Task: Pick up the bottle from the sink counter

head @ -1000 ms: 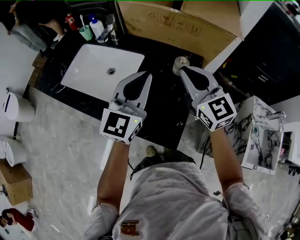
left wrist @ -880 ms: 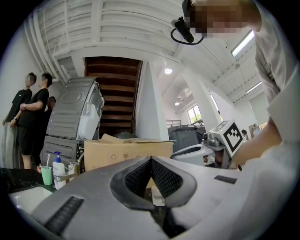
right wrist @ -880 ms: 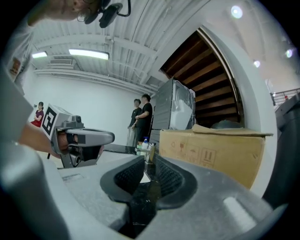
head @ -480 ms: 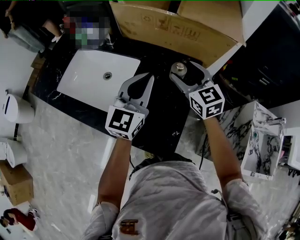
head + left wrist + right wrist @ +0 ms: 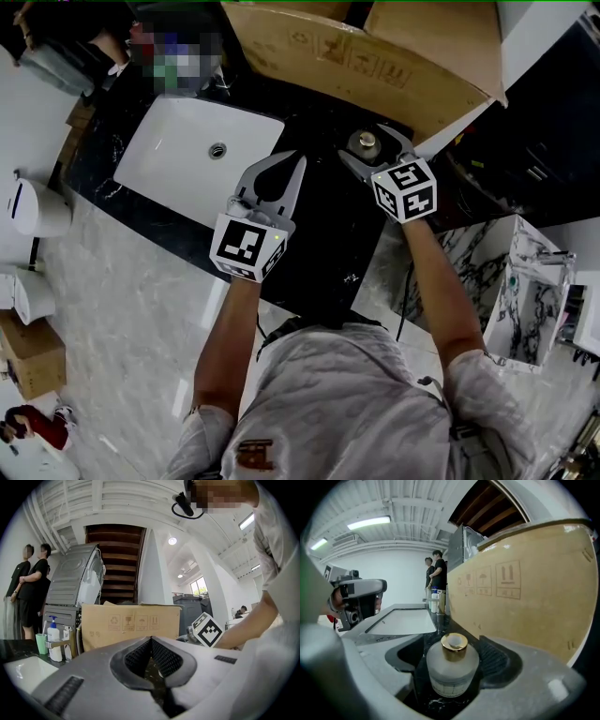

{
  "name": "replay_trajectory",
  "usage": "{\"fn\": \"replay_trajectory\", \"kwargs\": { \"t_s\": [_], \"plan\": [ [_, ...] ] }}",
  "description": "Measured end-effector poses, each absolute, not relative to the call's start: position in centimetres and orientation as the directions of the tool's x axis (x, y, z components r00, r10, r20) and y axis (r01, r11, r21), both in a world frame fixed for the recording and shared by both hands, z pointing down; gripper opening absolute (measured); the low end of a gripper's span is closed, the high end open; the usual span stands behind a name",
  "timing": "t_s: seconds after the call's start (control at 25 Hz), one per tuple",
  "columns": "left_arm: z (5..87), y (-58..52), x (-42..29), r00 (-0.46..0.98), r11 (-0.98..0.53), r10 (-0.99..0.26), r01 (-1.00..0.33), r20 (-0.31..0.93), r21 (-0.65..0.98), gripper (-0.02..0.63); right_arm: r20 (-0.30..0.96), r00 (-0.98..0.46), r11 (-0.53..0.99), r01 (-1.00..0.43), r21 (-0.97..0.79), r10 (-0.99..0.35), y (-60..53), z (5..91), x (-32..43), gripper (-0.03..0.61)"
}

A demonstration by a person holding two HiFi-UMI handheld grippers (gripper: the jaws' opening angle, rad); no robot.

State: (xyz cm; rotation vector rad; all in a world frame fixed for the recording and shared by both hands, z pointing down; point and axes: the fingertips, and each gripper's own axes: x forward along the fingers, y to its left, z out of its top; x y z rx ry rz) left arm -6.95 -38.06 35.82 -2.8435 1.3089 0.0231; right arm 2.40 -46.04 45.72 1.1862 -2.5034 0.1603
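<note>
The bottle [image 5: 366, 142] is a short frosted-glass one with a gold collar [image 5: 453, 644], and it stands upright on the black marble counter [image 5: 323, 234] close to a cardboard box. My right gripper [image 5: 373, 150] reaches around it. Its jaws are opening, with the bottle [image 5: 451, 672] between them and a gap showing on each side, so the pads do not press on it. My left gripper [image 5: 296, 159] hovers over the counter between the sink and the bottle. Its jaws meet at the tips [image 5: 151, 641] with nothing in them.
A white sink basin [image 5: 202, 141] is set into the counter on the left. A large cardboard box [image 5: 356, 56] stands right behind the bottle. A pump bottle [image 5: 54, 639] and a green cup [image 5: 41, 643] sit at the far corner. People [image 5: 28, 588] stand beyond.
My right gripper has gone from shut to wide open and moved forward until its jaws straddle the bottle. The left gripper has hardly moved.
</note>
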Motion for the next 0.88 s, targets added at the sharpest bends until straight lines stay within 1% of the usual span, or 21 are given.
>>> {"fn": "replay_trajectory", "kwargs": {
  "t_s": [0.2,0.68,0.88],
  "plan": [
    [36.2,-38.5,-7.1,0.647,-0.647,-0.762,-0.762,-0.006,-0.006,0.000,0.399,-0.572,0.638,-0.769,0.044,-0.717,-46.7,47.2,2.7,0.356],
    [36.8,-38.8,-7.3,0.637,-0.637,-0.771,-0.771,0.012,-0.007,0.000,0.486,-0.595,0.675,-0.738,-0.016,-0.640,-47.4,50.0,1.7,0.362],
    [36.8,-38.7,-7.5,0.630,-0.630,-0.777,-0.777,0.013,-0.007,0.000,0.495,-0.600,0.680,-0.733,-0.023,-0.629,-47.4,50.2,1.6,0.341]
  ]
}}
